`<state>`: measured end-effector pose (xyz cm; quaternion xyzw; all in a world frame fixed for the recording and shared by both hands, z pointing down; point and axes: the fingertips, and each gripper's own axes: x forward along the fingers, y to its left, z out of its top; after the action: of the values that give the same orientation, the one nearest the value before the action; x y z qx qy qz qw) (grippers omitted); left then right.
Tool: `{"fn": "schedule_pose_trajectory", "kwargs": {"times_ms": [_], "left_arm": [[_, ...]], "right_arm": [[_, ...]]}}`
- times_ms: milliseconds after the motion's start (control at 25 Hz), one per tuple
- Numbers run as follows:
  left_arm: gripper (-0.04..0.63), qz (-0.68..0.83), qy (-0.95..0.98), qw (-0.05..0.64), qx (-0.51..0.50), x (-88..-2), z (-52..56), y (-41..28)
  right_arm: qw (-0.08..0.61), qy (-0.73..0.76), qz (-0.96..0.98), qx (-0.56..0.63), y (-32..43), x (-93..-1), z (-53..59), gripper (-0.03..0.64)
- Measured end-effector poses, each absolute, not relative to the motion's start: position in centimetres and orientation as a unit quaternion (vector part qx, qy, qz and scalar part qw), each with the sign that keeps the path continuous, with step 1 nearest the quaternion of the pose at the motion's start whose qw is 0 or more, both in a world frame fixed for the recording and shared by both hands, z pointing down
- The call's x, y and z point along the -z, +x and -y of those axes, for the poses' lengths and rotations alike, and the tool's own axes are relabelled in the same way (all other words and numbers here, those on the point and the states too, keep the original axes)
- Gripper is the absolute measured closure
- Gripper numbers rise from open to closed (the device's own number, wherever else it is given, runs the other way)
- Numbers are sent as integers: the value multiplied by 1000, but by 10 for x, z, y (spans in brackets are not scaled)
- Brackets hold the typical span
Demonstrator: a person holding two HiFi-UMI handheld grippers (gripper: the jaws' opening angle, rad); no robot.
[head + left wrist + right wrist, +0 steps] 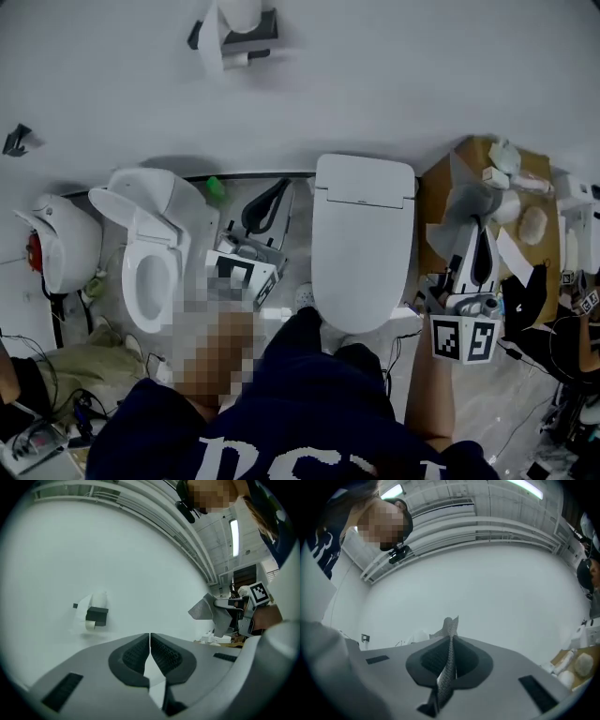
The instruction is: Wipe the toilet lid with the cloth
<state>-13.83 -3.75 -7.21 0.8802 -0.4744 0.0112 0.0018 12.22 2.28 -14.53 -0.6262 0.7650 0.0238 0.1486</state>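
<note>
Right now: cloth pinched in my right gripper, held clear of the lid.

From the head view, the closed toilet lid (364, 234) sits at centre. My right gripper (451, 637) is at its 3 o'clock, off to the side, jaws clamped tight on the grey cloth (449, 660), which pokes up past the tips. My left gripper (150, 638) is at the lid's 9 o'clock, between it and a second toilet (150, 267) standing open, pads pressed together with nothing between them. A paper holder (234, 33) hangs on the wall at 11 o'clock.
</note>
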Motion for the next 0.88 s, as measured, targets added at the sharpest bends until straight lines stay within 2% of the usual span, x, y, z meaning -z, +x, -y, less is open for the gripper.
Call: {"fn": "schedule_pose_trajectory", "kwargs": {"times_ms": [480,880], "left_arm": [[571,482,873,79,6,-4,97,-131],[571,526,848,69,-15,-78,126,-118]], "right_arm": [[120,-624,-771,44,119,59,46,594],[111,-590,-795,86,130,-22,86,594]]}}
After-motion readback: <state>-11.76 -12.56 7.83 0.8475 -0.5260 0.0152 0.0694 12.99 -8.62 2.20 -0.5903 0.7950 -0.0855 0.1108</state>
